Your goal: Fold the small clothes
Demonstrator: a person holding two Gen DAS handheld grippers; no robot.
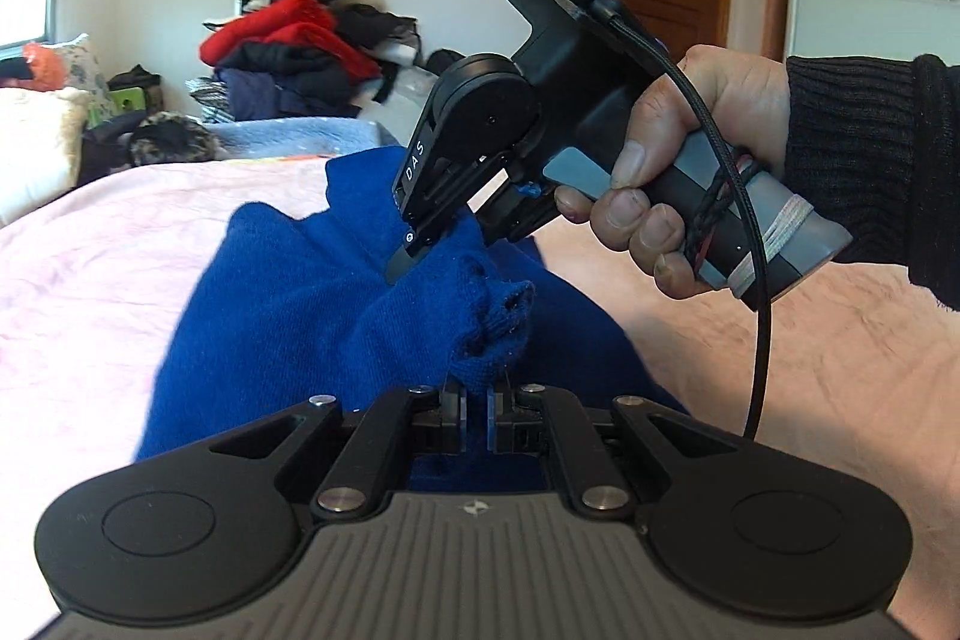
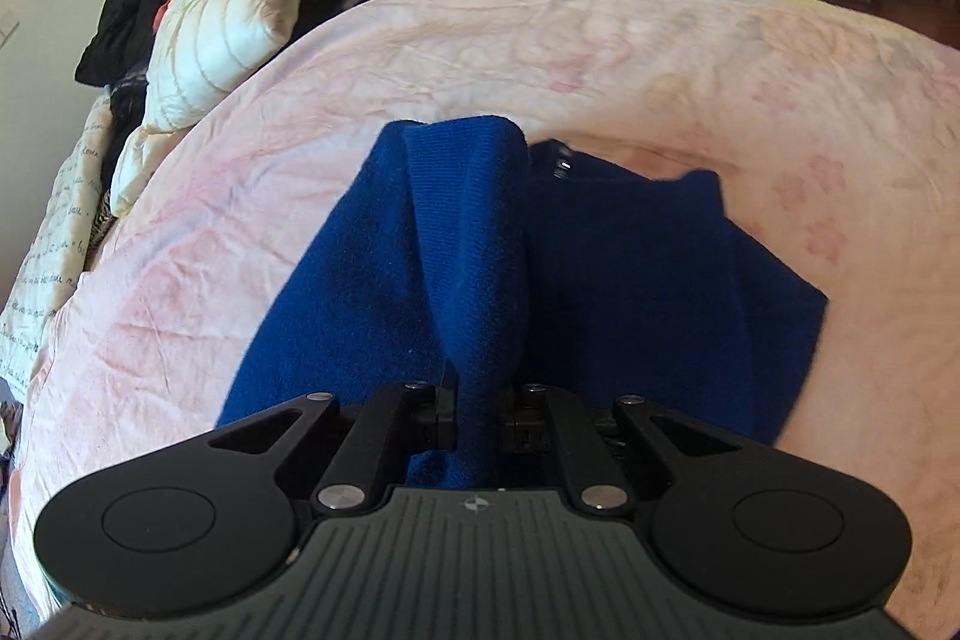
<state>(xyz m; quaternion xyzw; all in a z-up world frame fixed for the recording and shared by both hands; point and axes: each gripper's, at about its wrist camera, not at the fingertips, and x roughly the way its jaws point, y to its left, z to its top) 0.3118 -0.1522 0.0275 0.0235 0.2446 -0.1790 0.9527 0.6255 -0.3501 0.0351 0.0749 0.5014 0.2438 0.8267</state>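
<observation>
The bed, under a pink cover, serves as the folding surface, so the blue sweater lies spread near its middle, with bare cover all round it to work on. Beyond the sweater, at the bed's far edge, a pile of clothes waits out of the way.

Part of the sweater is lifted off the rest, likely a side or sleeve being carried over the body to make a fold. Both grippers hold it for that. The right gripper, in a hand, points steeply down onto the sweater, fingers nipped narrow on a raised ridge of knit. The left gripper sits on the near side of the sweater, fingers almost closed on a ribbed cuff, keeping that end taut.
</observation>
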